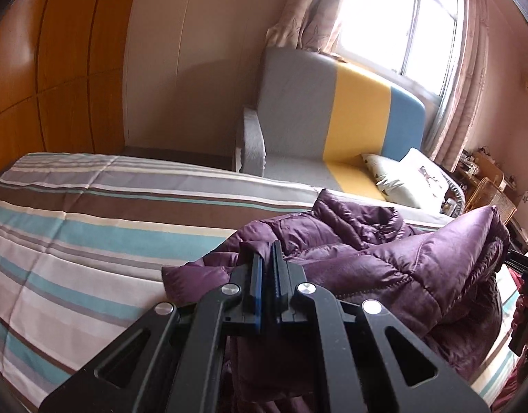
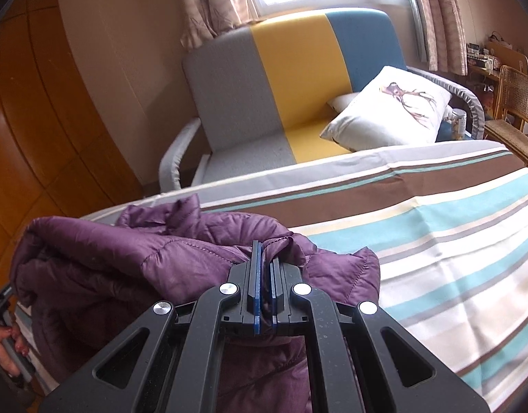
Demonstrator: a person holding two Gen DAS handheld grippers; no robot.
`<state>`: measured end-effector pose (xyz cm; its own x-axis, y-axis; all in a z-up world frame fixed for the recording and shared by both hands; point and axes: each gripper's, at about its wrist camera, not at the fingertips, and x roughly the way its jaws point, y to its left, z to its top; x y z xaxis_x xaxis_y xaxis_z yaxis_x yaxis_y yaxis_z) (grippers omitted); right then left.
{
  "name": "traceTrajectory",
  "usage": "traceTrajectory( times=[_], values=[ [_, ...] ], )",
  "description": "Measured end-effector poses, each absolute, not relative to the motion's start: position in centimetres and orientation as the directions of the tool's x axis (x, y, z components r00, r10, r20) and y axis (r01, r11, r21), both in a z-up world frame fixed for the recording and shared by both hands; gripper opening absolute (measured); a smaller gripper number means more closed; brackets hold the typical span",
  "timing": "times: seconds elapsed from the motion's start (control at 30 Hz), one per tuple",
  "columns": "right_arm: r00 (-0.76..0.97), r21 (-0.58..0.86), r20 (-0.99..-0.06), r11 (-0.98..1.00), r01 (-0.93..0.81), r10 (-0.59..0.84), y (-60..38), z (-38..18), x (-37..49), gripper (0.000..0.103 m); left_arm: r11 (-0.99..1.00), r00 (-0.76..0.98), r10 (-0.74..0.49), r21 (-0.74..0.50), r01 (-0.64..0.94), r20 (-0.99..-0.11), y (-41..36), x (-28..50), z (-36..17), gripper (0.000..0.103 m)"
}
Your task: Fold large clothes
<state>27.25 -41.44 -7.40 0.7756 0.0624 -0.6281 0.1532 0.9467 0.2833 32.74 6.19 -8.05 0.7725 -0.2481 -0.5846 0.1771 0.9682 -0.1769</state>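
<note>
So both black two-finger grippers are clamped onto the same thing here: a shiny purple quilted puffer jacket [image 1: 384, 258]. The left gripper [image 1: 267, 254] has its blue-padded fingers [image 1: 257, 275] pressed nearly together with a fold of the purple fabric pinched at the tips, and the right gripper [image 2: 265, 254] is doing the same, fingers [image 2: 255, 275] squeezed onto a bunched-up edge of the jacket. The jacket itself is a rumpled heap sitting on the bed, part of it hanging between and under the two grippers, the rest piled up just past the fingertips. Under it is the striped bedspread [image 1: 74, 234] in teal, brown, grey and cream bands, which stretches off bare to the side in both views. At the left edge of the right wrist view a hand [image 2: 6, 347] shows, wrapped around a handle. Past the far edge of the bed is a sofa chair with grey, yellow and blue panels [image 2: 281, 79], with a white cushion printed with a deer [image 2: 391, 110] leaning on its seat. Behind that, pale patterned curtains [image 1: 312, 10] frame a bright window [image 1: 401, 17], with orange wooden wardrobe panels [image 1: 57, 51] along one wall and a cane chair [image 2: 515, 110] at the other side.
</note>
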Motion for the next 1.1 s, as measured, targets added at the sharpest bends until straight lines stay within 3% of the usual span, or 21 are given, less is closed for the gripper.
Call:
traceTrajectory(
  times=[0.2, 0.3, 0.37, 0.43, 0.53, 0.67, 0.7, 0.73, 0.8, 0.9, 1.03, 1.1],
  values=[
    [0.741, 0.323, -0.666, 0.928, 0.186, 0.084, -42.1, -10.2, 29.2, 0.004, 0.97, 0.743, -0.24, -0.181, 0.162, -0.624, 5.6, 34.7, -10.1, 0.009],
    [0.728, 0.364, -0.675, 0.912, 0.19, 0.118, -42.5, -11.2, 29.9, 0.007, 0.965, 0.724, -0.259, -0.209, 0.161, -0.64, 5.7, 35.3, -11.0, 0.023],
    [0.724, 0.39, -0.677, 0.9, 0.194, 0.137, -42.8, -11.4, 30.2, 0.007, 0.96, 0.718, -0.275, -0.227, 0.165, -0.639, 5.9, 35.4, -11.1, 0.038],
    [0.731, 0.442, -0.661, 0.874, 0.2, 0.168, -43.5, -11.2, 30.2, 0.01, 0.967, 0.734, -0.235, -0.227, 0.113, -0.637, 6.8, 35.5, -10.7, 0.083],
    [0.756, 0.509, -0.623, 0.838, 0.198, 0.201, -44.5, -10.5, 29.8, 0.011, 0.953, 0.765, -0.246, -0.292, 0.079, -0.595, 8.6, 35.6, -9.7, 0.083],
    [0.776, 0.526, -0.598, 0.83, 0.188, 0.203, -44.5, -9.5, 29.4, 0.013, 0.961, 0.784, -0.208, -0.273, 0.051, -0.585, 9.5, 35.6, -8.4, 0.083],
    [0.788, 0.548, -0.575, 0.819, 0.172, 0.219, -44.6, -9.3, 29.2, 0.025, 0.962, 0.786, -0.208, -0.269, 0.055, -0.582, 9.4, 35.4, -8.2, 0.083],
    [0.795, 0.564, -0.561, 0.809, 0.163, 0.231, -44.6, -9.2, 29.1, 0.045, 0.962, 0.786, -0.209, -0.267, 0.058, -0.582, 9.4, 35.3, -8.2, 0.083],
    [0.812, 0.565, -0.548, 0.805, 0.18, 0.203, -44.7, -8.6, 28.6, 0.067, 0.962, 0.787, -0.216, -0.266, 0.069, -0.578, 9.1, 34.8, -8.2, 0.083],
    [0.832, 0.558, -0.524, 0.812, 0.172, 0.184, -44.7, -7.6, 27.7, 0.067, 0.969, 0.815, -0.169, -0.243, 0.036, -0.555, 9.0, 33.6, -7.9, 0.084],
    [0.798, 0.446, -0.586, 0.878, 0.172, 0.141, -43.1, -7.0, 27.2, 0.067, 0.963, 0.845, -0.09, -0.261, -0.06, -0.526, 10.2, 32.0, -7.5, 0.085],
    [0.789, 0.401, -0.599, 0.904, 0.15, 0.135, -41.8, -7.1, 26.7, 0.067, 0.96, 0.841, -0.116, -0.278, -0.042, -0.528, 9.8, 31.3, -7.6, 0.085]
  ],
)
